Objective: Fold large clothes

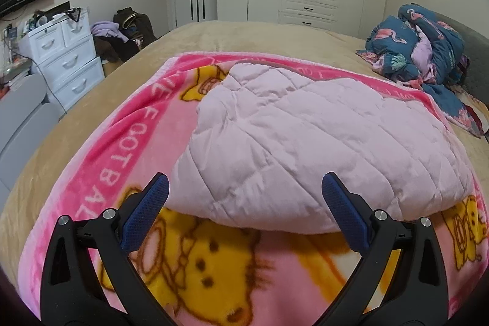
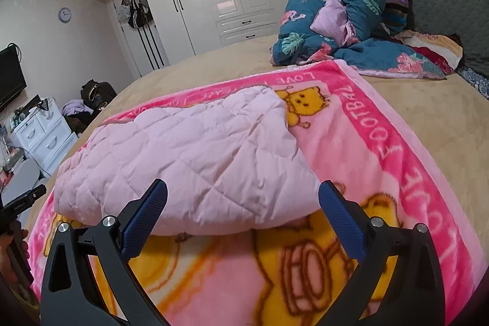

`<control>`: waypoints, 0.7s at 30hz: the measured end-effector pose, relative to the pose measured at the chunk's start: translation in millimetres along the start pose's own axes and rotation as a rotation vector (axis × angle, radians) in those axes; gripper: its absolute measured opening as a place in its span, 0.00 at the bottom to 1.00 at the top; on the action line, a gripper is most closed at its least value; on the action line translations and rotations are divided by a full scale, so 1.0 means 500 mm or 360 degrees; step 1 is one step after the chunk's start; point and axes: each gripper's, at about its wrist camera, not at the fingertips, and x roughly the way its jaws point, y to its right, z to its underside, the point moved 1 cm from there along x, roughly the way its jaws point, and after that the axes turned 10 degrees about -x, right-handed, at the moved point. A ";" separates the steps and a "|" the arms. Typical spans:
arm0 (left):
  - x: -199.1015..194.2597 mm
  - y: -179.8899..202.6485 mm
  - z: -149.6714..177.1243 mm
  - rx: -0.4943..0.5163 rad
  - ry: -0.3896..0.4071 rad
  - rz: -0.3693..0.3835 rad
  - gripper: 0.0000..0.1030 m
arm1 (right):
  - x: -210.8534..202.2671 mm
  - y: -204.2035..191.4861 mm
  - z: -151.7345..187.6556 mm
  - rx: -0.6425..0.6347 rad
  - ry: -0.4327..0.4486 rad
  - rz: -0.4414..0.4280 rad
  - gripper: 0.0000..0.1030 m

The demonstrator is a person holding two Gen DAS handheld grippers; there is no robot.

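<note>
Bedroom, tan-covered bed [image 1: 91, 112] as the work surface, white wardrobe behind; white drawer unit [image 1: 61, 51] off the left edge. On the bed a pink cartoon fleece blanket [image 1: 122, 142] lies spread flat, and on top of it sits the pale pink quilted garment [image 1: 305, 142], looks like a padded coat, though no sleeves or collar show. It is already doubled into a rough rectangular bundle with a rounded fold edge facing both cameras; far edge lumpy, not squared. Left claw [image 1: 244, 197] is spread wide and empty, hanging just short of the near fold, pads clear of the fabric. Right claw [image 2: 243, 199] likewise gaping, nothing between its fingers, just above the bundle's near right corner. Judgement: at least one fold is done and the cloth is let go; left to do is probably another fold across or tidying the edges. Far right, a crumpled teal flamingo-print duvet [image 2: 336, 20] is piled by the grey headboard, untouched.
</note>
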 end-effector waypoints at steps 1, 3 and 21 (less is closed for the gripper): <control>-0.001 0.001 0.003 0.0000 -0.0003 -0.0003 0.91 | 0.002 0.002 0.003 0.0005 -0.0005 -0.0002 0.96; -0.002 0.002 0.012 -0.0005 -0.0014 0.0004 0.91 | 0.002 0.000 0.010 0.0007 -0.0019 -0.0013 0.96; 0.028 -0.031 0.080 -0.0218 -0.0182 0.0095 0.91 | 0.031 -0.012 0.074 0.0100 -0.0142 -0.0055 0.96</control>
